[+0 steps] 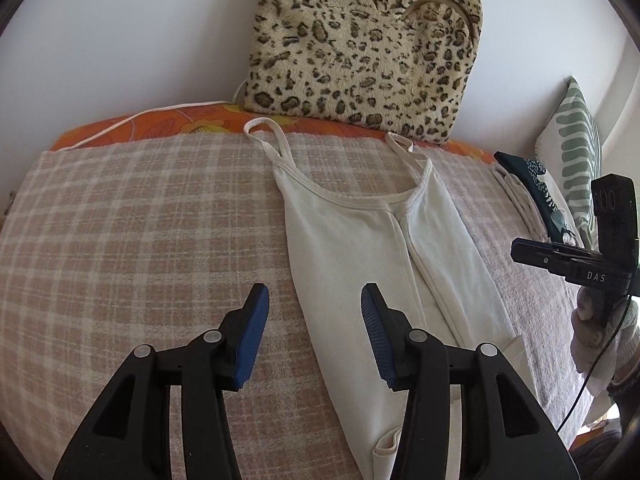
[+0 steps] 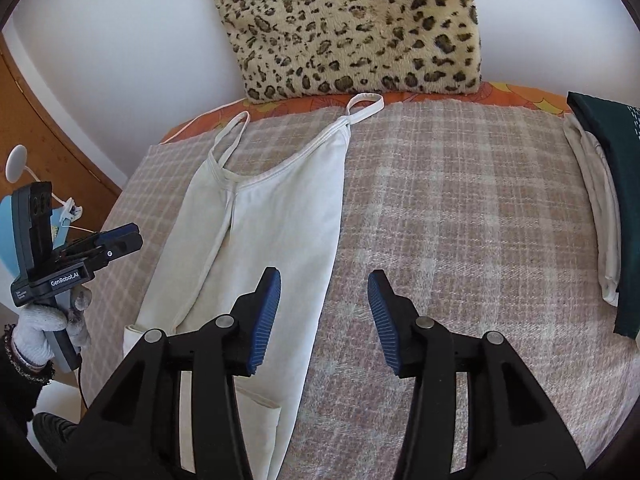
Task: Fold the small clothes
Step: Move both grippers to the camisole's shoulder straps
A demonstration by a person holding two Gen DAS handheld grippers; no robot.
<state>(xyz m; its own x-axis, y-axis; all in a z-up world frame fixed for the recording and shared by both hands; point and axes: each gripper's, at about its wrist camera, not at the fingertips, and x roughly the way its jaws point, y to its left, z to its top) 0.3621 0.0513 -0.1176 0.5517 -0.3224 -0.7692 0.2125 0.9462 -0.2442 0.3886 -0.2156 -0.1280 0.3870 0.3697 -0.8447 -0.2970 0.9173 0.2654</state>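
Note:
A white strappy camisole (image 1: pixel 360 248) lies flat on the pink plaid blanket (image 1: pixel 140 240), folded lengthwise with both long sides turned in, straps toward the wall. It also shows in the right wrist view (image 2: pixel 272 232). My left gripper (image 1: pixel 314 300) is open and empty above the camisole's left edge. My right gripper (image 2: pixel 324 288) is open and empty above the camisole's right edge and the blanket (image 2: pixel 460 220). Seen from the other hand, the right gripper (image 1: pixel 532 254) and the left gripper (image 2: pixel 120 240) hover beside the garment.
A leopard-print cushion (image 1: pixel 360 40) leans on the white wall at the back. Folded white and dark green clothes (image 2: pixel 604 208) are stacked at the blanket's right side. A green-striped pillow (image 1: pixel 576 152) stands far right. A wooden nightstand (image 2: pixel 52 140) is left of the bed.

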